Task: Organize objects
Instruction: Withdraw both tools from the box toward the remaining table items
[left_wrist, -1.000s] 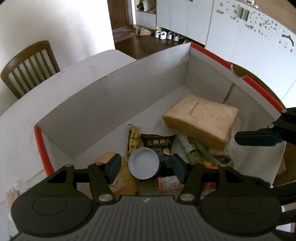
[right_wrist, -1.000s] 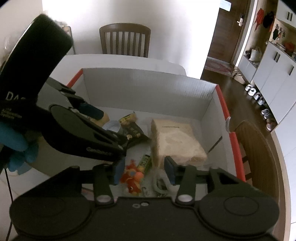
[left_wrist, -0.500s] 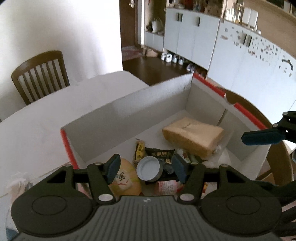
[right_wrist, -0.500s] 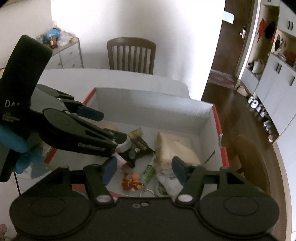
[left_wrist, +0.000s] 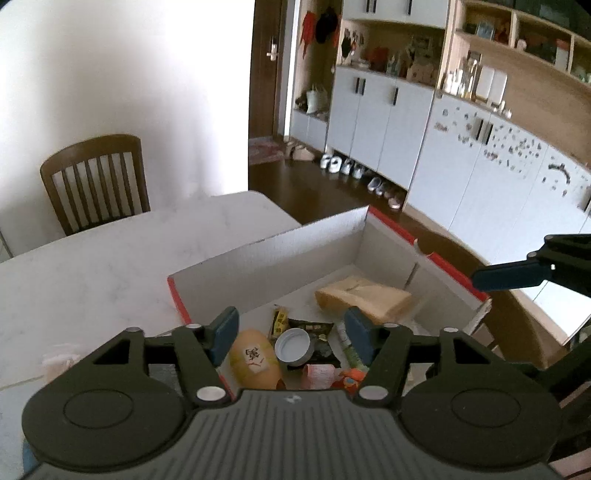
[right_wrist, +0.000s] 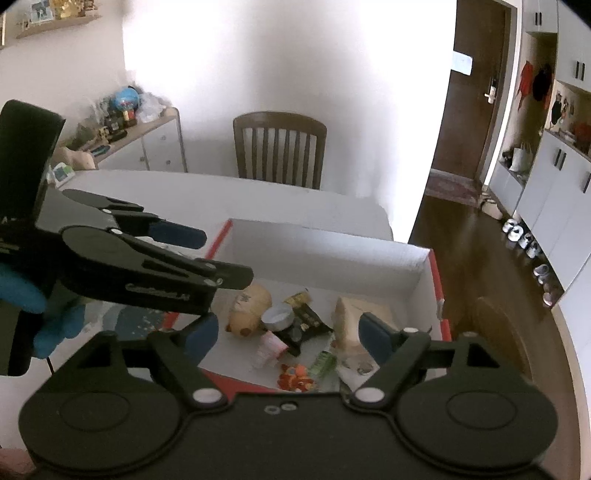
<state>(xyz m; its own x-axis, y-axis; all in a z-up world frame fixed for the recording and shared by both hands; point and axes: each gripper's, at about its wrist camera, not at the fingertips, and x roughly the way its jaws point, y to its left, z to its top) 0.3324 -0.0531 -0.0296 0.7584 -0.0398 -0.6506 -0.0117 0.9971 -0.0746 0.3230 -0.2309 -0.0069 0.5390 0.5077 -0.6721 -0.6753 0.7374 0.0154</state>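
Note:
A white cardboard box with red edges (left_wrist: 280, 258) (right_wrist: 317, 251) stands on the white table (left_wrist: 110, 251). Inside lie a bagged loaf of bread (left_wrist: 364, 297) (right_wrist: 351, 321), a white-lidded jar (left_wrist: 293, 345) (right_wrist: 277, 315), a dark snack packet (right_wrist: 306, 325), a tan bun-shaped item (left_wrist: 253, 363) (right_wrist: 251, 301), a pink tube (right_wrist: 269, 349), a green tube (right_wrist: 321, 363) and an orange toy (right_wrist: 295, 376). My left gripper (left_wrist: 290, 330) is open and empty above the box's near-left corner. My right gripper (right_wrist: 288, 332) is open and empty above the box's near side.
A wooden chair (left_wrist: 96, 181) (right_wrist: 280, 147) stands at the table's far side. Another chair back (right_wrist: 495, 332) is by the box's right. A sideboard with clutter (right_wrist: 122, 129) stands at the left. Cabinets and shoes (left_wrist: 369, 181) line the right wall.
Both grippers have risen and pulled back from the box, so it looks smaller and more of the room shows. Both stayed open and empty. The box contents have not moved.

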